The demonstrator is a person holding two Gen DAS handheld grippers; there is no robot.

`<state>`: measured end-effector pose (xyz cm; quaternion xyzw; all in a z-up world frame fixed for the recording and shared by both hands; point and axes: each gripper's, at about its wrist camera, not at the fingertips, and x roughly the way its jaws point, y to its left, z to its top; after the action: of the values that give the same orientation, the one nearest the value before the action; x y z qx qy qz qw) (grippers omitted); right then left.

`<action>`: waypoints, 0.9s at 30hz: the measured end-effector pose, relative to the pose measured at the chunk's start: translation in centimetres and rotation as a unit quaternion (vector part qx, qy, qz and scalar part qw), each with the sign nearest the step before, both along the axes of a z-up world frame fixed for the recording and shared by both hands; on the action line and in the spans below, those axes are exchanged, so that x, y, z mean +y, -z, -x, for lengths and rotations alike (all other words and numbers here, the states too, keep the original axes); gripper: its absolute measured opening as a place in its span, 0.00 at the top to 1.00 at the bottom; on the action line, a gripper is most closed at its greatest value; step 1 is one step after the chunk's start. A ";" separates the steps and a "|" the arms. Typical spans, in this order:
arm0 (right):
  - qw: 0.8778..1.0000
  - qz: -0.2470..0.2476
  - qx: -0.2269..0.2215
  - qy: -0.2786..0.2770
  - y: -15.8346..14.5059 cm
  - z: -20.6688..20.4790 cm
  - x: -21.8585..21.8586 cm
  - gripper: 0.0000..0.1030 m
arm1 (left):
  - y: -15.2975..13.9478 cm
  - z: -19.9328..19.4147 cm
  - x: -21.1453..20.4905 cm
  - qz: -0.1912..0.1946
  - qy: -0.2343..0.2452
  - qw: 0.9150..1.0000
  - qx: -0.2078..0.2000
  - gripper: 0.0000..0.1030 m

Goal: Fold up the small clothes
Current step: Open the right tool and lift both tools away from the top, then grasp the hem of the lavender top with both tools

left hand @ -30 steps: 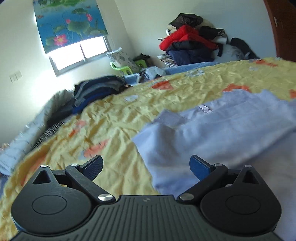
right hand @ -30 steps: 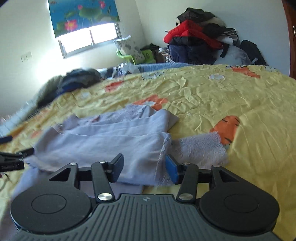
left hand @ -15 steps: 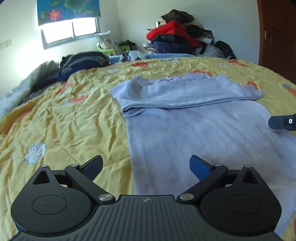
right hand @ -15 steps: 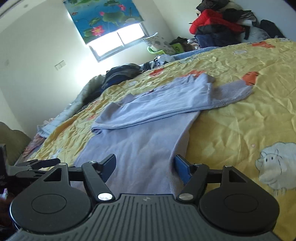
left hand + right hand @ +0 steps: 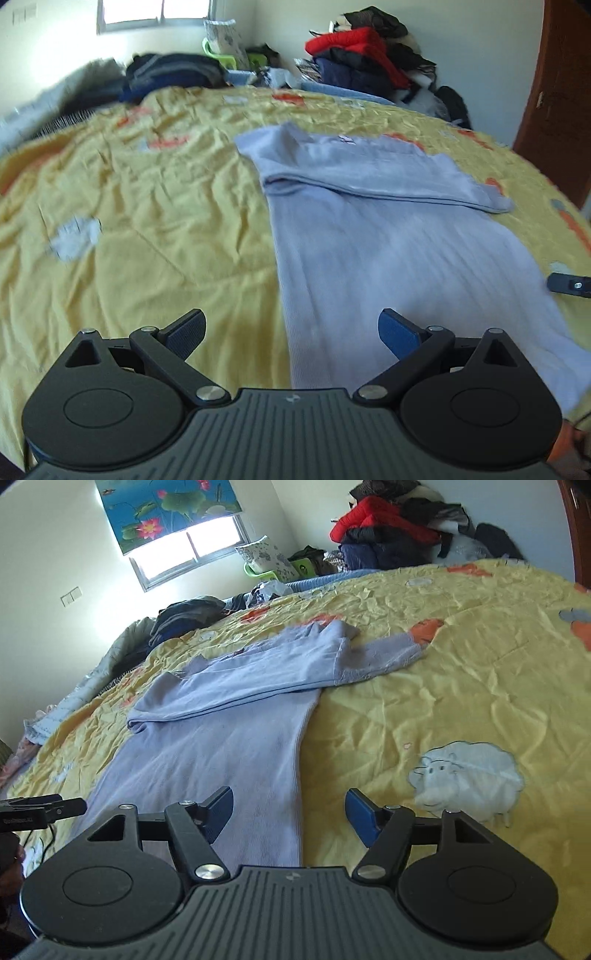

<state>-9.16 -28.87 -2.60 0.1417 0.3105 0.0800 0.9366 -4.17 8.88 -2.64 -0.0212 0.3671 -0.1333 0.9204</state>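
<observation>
Lavender knit shirt [image 5: 388, 251] runs lengthwise away from you on the yellow bedspread [image 5: 147, 221]; left tongs [image 5: 291, 328] and right tongs [image 5: 288, 812], both spread and empty, straddle its near hem corners.

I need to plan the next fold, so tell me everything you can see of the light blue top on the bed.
The light blue top is a soft, finely ribbed knit lying flat on the yellow bedspread. Both sleeves are folded across the chest end, and one cuff sticks out past the side onto the bedspread. A small label shows at the neckline. The hem end lies nearest both grippers, which are open and hold nothing.
</observation>
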 end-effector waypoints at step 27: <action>0.991 0.067 0.080 -0.088 -0.4 6.8 5.7 0.37 | 0.4 5.8 -1.5 0.014 0.130 0.982 0.135 0.11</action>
<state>-15.95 -23.13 -2.17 0.0566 0.4001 0.1299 0.9055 -9.93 7.33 -3.00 -0.0040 0.4855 -0.2530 0.8368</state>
